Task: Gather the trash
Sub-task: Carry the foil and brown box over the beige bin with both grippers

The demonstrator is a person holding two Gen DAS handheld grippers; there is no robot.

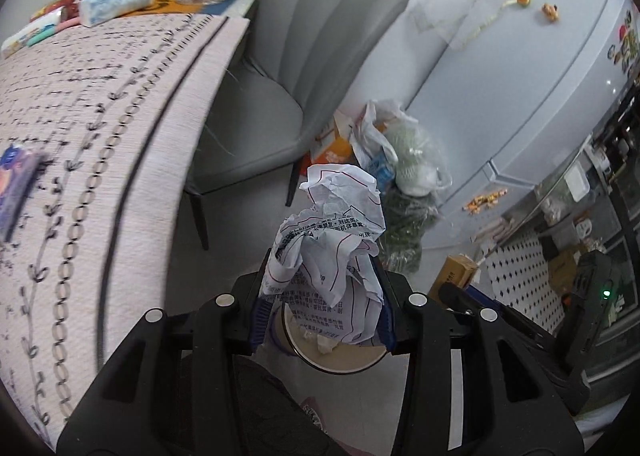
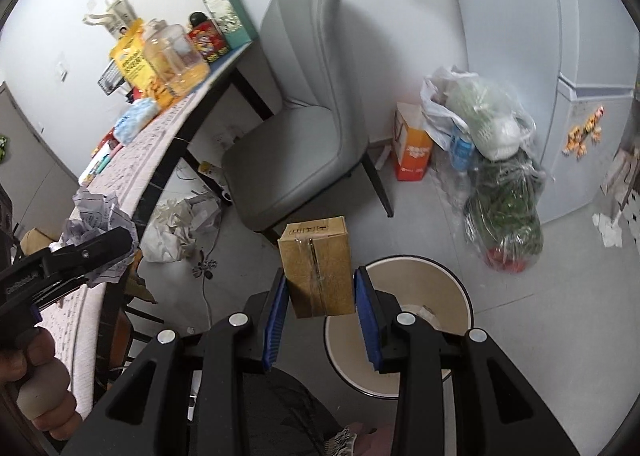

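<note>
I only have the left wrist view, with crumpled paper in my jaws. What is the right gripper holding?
Observer: The right gripper is shut on a small cardboard box, taped along its seam.
Operator: Any trash left on the floor that I can't see?
Observer: Yes, crumpled papers lie on the floor under the table, beside the grey chair.

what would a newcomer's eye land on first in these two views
First, the crumpled printed paper pinched in the left tongs, held above the round trash bin on the floor. Next, the small cardboard box between the blue pads of the right tongs, beside that same bin. Behind both stand a grey chair and bulging plastic bags against the wall.
</note>
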